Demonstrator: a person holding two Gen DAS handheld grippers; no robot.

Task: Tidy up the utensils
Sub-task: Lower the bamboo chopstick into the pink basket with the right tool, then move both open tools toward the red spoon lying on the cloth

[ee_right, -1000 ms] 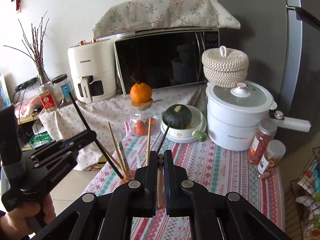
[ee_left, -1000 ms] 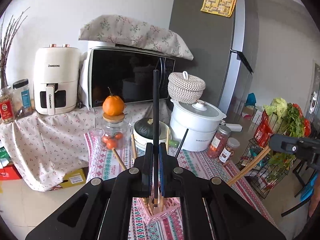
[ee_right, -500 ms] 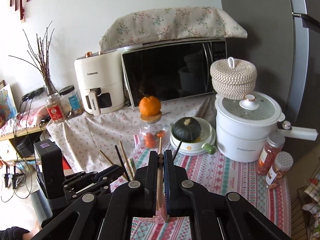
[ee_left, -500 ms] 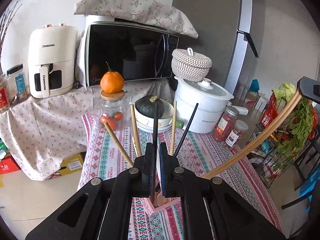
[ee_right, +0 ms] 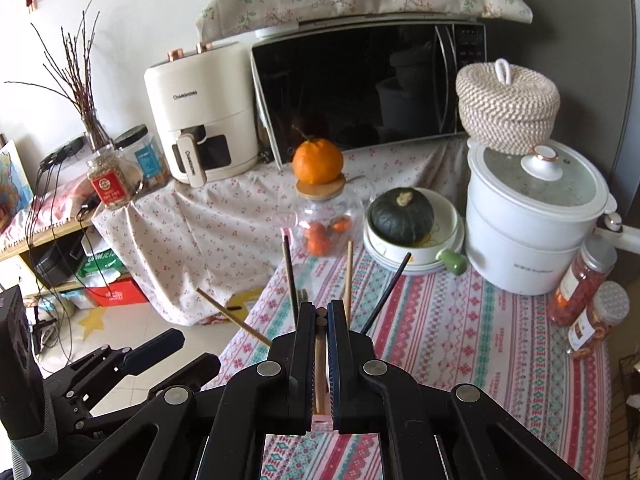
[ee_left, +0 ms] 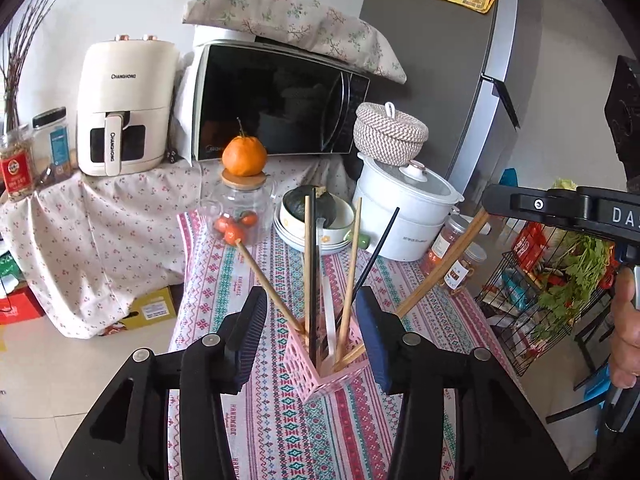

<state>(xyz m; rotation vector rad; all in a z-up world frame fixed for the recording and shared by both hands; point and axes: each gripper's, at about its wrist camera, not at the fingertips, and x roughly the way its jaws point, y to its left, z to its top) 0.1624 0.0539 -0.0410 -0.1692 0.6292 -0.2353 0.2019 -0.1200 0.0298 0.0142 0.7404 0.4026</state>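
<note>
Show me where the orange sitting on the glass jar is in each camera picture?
Left wrist view: the orange is left of centre in the upper half, on the jar's wooden lid, in front of the microwave.
Right wrist view: the orange is at centre, above the middle, on the same lid.
Shared landmark: the dark green squash in its bowl, just right of the jar in both.

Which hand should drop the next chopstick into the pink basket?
Probably the right: its gripper is shut on wooden chopsticks above the pink basket. The left gripper is opening, holding nothing.
</note>
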